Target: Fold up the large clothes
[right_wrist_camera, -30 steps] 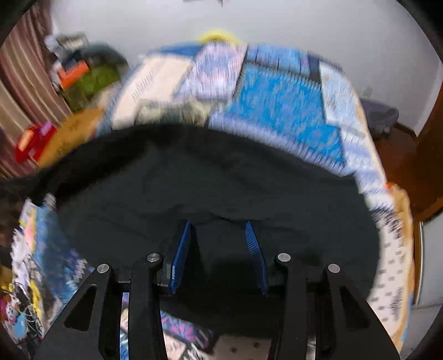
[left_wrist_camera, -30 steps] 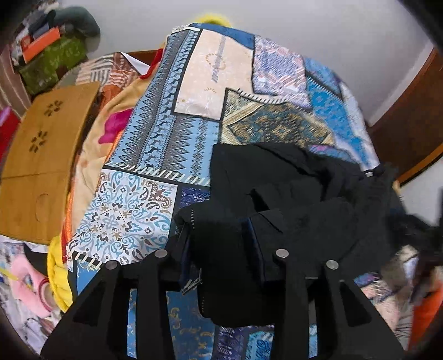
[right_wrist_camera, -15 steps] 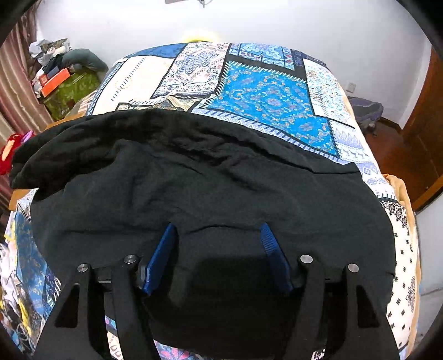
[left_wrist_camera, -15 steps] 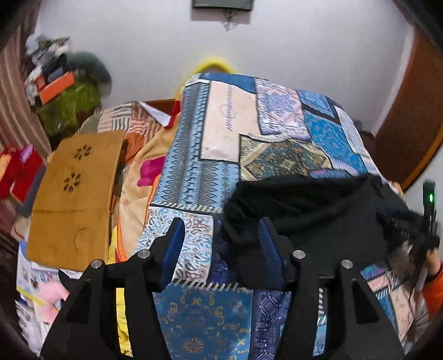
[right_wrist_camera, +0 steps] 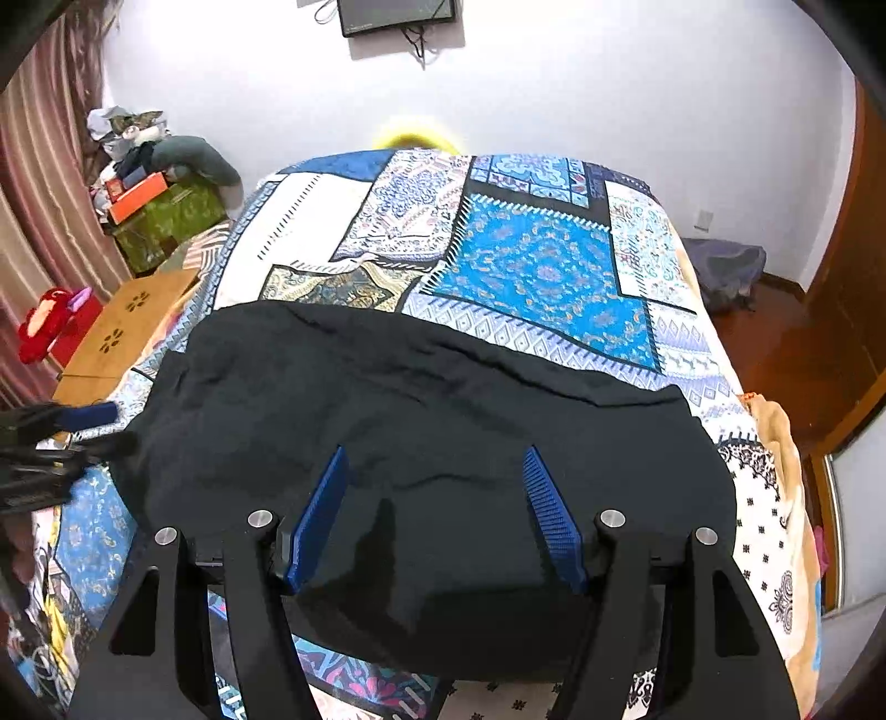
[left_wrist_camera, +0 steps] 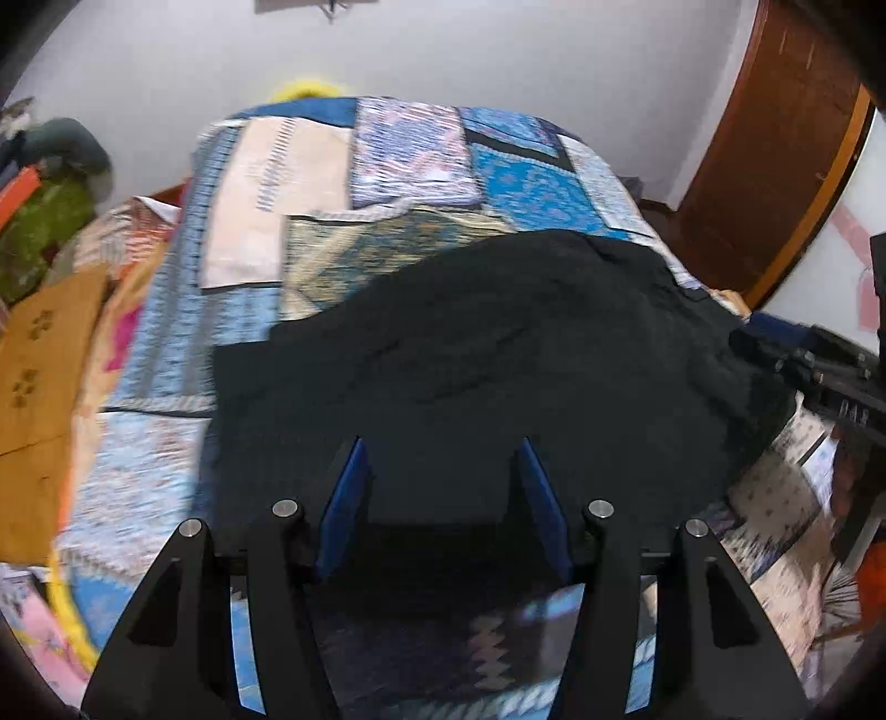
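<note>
A large black garment [right_wrist_camera: 432, 421] lies spread across the near end of a bed with a blue patchwork cover [right_wrist_camera: 531, 266]. It also shows in the left wrist view [left_wrist_camera: 487, 354], which is blurred. My right gripper [right_wrist_camera: 434, 471] is open and empty above the garment's near edge. My left gripper [left_wrist_camera: 440, 459] is open and empty above the garment's near left part. The left gripper also shows in the right wrist view [right_wrist_camera: 61, 437] at the garment's left edge. The right gripper shows at the right edge of the left wrist view [left_wrist_camera: 830, 376].
A low wooden table [right_wrist_camera: 122, 332] stands left of the bed, with a green box and piled items [right_wrist_camera: 160, 205] behind it. A wooden door [right_wrist_camera: 841, 310] is on the right. A screen [right_wrist_camera: 396, 14] hangs on the far wall.
My left gripper let go of the garment, opened, and moved right over it. My right gripper stayed open and rose a little. The garment now lies flatter.
</note>
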Demonstrator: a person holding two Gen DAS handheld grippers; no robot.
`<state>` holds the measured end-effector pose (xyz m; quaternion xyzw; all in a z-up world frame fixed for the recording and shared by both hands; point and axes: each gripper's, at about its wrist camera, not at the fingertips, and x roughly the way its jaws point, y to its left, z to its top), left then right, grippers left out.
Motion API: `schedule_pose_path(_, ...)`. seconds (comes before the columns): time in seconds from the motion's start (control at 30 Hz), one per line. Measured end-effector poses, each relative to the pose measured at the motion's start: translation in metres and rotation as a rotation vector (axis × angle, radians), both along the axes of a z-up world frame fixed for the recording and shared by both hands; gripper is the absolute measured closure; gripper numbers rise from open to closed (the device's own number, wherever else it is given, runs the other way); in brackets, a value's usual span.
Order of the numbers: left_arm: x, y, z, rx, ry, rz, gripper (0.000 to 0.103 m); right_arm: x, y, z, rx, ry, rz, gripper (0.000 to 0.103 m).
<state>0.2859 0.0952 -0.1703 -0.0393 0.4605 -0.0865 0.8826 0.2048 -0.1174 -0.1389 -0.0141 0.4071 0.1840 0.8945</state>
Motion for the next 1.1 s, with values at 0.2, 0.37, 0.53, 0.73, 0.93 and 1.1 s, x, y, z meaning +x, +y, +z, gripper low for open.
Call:
schedule_pose_path(0.2,0.038,-0.036,-0.015,-0.030,-0.007,0.009,0.047,0.015,0.012,-0.025,-0.031,0.061,0.019,0.041)
schedule_pose_path(0.37,0.069,-0.039,-0.036,-0.051,0.032,0.088,0.040,0.021,0.015,-0.048,-0.058,0.080,0.019,0.030)
schedule_pose_path(0.53,0.056,-0.039,-0.039,-0.029,-0.003,0.087,0.039,0.019,0.008,-0.047,-0.043,0.101,0.034,0.029)
schedule_pose_path(0.73,0.024,-0.028,-0.034,-0.018,-0.022,0.111,0.034,0.007,-0.005,-0.047,-0.043,0.107,0.032,0.025)
schedule_pose_path(0.93,-0.010,-0.014,-0.028,0.010,-0.057,0.152,0.029,-0.005,-0.029,-0.046,-0.008,0.128,-0.014,0.023)
schedule_pose_path(1.1,-0.032,0.010,-0.025,0.036,-0.056,0.238,0.029,-0.014,-0.034,-0.040,-0.029,0.124,-0.014,0.023)
